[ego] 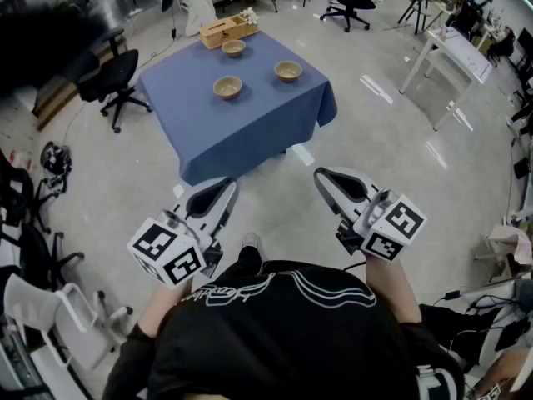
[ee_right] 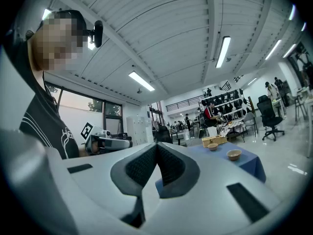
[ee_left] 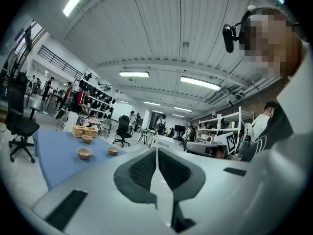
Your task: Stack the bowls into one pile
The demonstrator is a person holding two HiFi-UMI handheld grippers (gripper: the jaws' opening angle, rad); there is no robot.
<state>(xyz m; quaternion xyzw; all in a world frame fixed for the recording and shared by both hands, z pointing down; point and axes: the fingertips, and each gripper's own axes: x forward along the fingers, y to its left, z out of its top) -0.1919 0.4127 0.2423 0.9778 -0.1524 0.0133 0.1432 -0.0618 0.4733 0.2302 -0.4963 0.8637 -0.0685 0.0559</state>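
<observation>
Three tan bowls stand upright and well apart on the blue-covered bench (ego: pixel 250 127), none stacked. The nearest bowl (ego: pixel 227 87) is at the left, another bowl (ego: pixel 288 71) to its right, and the farthest bowl (ego: pixel 234 47) sits near the back edge. All seem empty, though they show small.

3 bowls (ego: pixel 227 87) (ego: pixel 288 71) (ego: pixel 233 47), 1 blue-clothed table (ego: pixel 250 127), 1 wooden box (ego: pixel 226 30), 2 grippers (ego: pixel 226 187) (ego: pixel 321 176), 2 marker cubes (ego: pixel 166 252) (ego: pixel 390 226).
</observation>
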